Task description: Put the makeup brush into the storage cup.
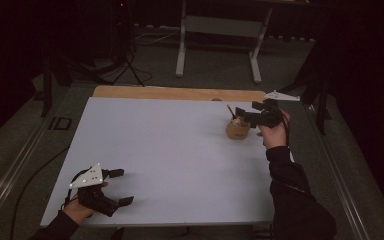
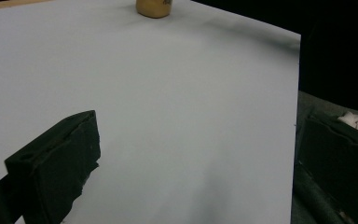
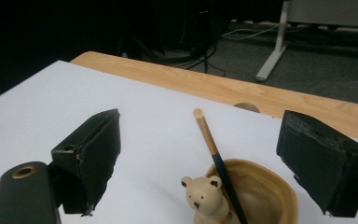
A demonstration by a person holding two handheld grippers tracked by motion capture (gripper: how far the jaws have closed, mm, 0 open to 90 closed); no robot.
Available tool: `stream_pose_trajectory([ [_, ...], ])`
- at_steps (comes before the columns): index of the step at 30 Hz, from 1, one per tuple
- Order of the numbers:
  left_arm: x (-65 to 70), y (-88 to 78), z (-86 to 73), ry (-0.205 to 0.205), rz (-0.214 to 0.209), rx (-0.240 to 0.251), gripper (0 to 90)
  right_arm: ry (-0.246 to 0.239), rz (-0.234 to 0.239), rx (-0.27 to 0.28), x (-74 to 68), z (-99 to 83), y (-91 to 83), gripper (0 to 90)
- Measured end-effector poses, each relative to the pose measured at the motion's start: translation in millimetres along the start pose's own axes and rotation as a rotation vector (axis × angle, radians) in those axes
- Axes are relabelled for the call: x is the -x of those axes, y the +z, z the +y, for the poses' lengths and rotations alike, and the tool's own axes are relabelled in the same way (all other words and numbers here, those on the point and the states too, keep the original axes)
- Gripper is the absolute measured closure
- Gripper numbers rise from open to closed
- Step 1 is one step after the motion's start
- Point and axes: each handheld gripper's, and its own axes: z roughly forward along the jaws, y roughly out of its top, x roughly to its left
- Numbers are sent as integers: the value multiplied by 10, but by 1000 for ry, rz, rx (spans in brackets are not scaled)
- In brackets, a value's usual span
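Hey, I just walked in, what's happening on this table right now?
A person works with a gripper in each hand. The right gripper hangs open just above a small bear-shaped cup near the far right of the white table, with a pencil leaning inside the cup. The left gripper rests open at the near left corner, holding nothing.

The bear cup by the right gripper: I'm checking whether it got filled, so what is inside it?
A pencil leans inside the bear cup, its tan end sticking up. The right gripper hovers open above. The cup's bottom is hidden by its wall.
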Motion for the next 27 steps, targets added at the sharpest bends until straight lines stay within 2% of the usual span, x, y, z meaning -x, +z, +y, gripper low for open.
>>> stream_pose_trajectory([
  [4,1,1,-1,0,1,-2,4,-20,25,-16,-33,-10,-39,145],
  [6,2,1,1,1,1,-1,4,-14,35,-25,-44,-14,-46,148],
  [7,3,2,0,2,1,-2,4,-5,56,-27,-55,-21,-50,148],
  [8,2,2,-2,0,0,-2,4,-21,69,-30,-115,-38,-75,147],
  [12,0,-3,-9,-2,2,-4,4,-39,94,-27,-202,-70,-111,145],
  [27,15,-1,-4,5,3,-7,4,-54,187,-36,-416,-243,-271,145],
])
